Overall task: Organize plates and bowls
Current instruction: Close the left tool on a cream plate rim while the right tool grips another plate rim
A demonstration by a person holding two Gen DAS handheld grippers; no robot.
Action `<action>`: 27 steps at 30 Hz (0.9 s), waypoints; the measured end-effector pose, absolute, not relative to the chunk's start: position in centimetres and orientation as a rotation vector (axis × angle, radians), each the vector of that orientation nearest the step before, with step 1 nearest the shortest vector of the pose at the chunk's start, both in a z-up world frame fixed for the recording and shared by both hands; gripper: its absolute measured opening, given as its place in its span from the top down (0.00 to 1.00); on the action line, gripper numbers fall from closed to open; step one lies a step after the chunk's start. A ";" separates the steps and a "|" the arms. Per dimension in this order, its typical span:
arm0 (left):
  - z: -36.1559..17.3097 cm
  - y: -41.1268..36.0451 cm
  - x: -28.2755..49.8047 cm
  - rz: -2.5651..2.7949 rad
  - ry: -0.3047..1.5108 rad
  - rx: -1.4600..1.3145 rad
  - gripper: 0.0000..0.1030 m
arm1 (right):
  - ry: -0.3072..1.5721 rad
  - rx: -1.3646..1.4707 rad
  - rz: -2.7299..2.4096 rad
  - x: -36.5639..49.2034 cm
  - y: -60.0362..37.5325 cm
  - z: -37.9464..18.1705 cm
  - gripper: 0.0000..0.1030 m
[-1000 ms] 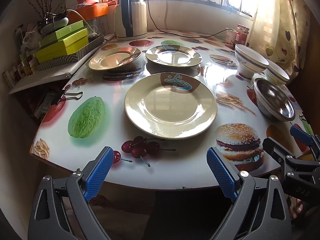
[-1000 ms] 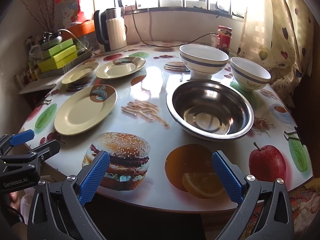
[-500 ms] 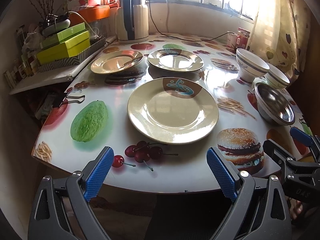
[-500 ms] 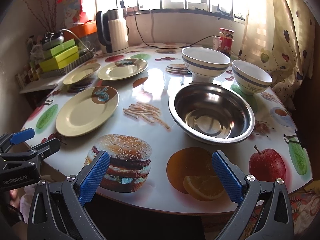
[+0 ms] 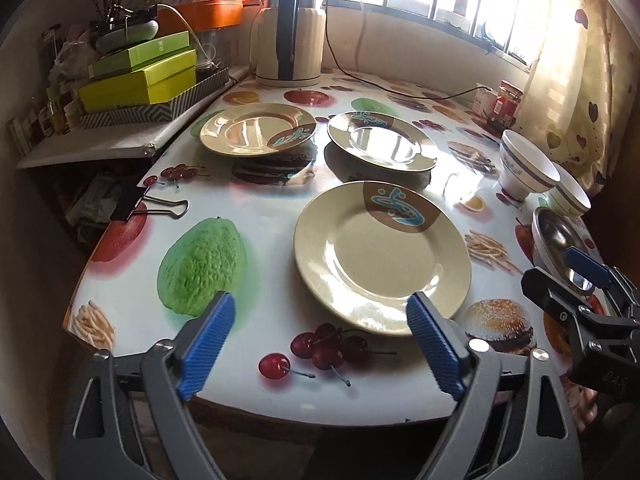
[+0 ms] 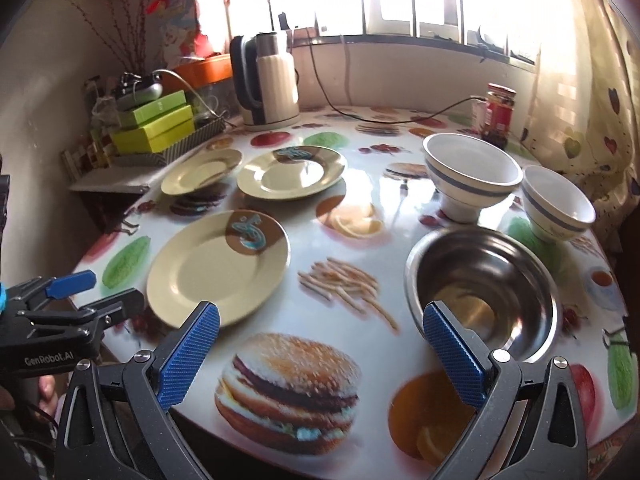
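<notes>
Reaching for the big plate (image 5: 382,258) from the near rim, we risk pushing it across the glossy tabletop (image 5: 256,208) rather than lifting it; it lies flat, so a blue pad could skid over the lip; a shove might also knock it into the two smaller plates (image 5: 258,130) behind. Our left tongs (image 5: 320,342) have just been closing, yet stand fairly wide and grip nothing; one pad sits at the plate's near edge, and we cannot tell whether it touches. Our right tongs (image 6: 320,354) gape wide and empty above the burger print; the steel bowl (image 6: 482,290) lies just beyond one pad, with two white bowls (image 6: 472,178) further back.
</notes>
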State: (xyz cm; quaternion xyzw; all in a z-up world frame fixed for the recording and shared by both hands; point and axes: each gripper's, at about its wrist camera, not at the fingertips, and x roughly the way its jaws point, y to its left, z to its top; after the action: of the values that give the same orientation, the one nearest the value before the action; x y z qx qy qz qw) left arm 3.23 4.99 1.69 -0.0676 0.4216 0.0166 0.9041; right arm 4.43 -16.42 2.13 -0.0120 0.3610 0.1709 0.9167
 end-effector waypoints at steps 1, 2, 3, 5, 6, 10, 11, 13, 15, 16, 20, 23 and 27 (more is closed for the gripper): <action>1.6 5.3 3.6 0.026 0.879 -0.157 0.25 | 0.749 -0.017 0.364 5.1 -16.0 2.2 0.00; 1.6 5.5 3.9 0.023 0.881 -0.170 0.25 | 0.756 -0.015 0.366 5.7 -15.7 2.2 0.00; 1.5 5.8 4.3 0.030 0.885 -0.179 0.25 | 0.757 -0.016 0.374 6.0 -15.4 2.2 0.00; 1.2 6.1 5.1 0.032 0.899 -0.191 0.25 | 0.763 -0.018 0.393 6.9 -14.7 2.3 0.02; 1.0 6.3 5.4 0.025 0.906 -0.203 0.29 | 0.767 -0.018 0.399 7.3 -14.3 2.2 0.03; 0.3 7.1 6.7 0.021 0.942 -0.244 0.36 | 0.806 -0.012 0.417 9.2 -13.3 1.5 0.11; 0.1 7.2 7.0 0.019 0.948 -0.250 0.38 | 0.819 -0.004 0.416 9.6 -13.3 1.3 0.15; -0.2 7.4 7.4 0.016 0.959 -0.258 0.47 | 0.835 -0.004 0.419 10.3 -13.0 0.9 0.16; -0.5 7.6 7.9 0.018 0.969 -0.263 0.47 | 0.850 0.003 0.438 10.8 -12.8 0.5 0.19; -0.7 7.7 8.1 0.017 0.976 -0.267 0.47 | 0.863 0.006 0.447 11.1 -12.6 0.2 0.22; -0.8 7.9 8.5 0.010 0.977 -0.285 0.48 | 0.891 0.007 0.446 12.2 -12.3 -0.4 0.25; -1.0 8.0 8.9 0.012 0.984 -0.290 0.48 | 0.893 -0.010 0.446 12.6 -12.0 -0.6 0.32; -0.9 8.2 9.1 0.007 0.981 -0.301 0.49 | 0.902 -0.014 0.474 13.2 -11.6 -0.8 0.39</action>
State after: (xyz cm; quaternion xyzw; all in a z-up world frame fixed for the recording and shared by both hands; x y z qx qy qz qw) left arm 9.06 8.16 -0.95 -0.1439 0.4693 0.0033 0.8712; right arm 13.23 -11.58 -0.82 -0.0068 0.4320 0.2266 0.8729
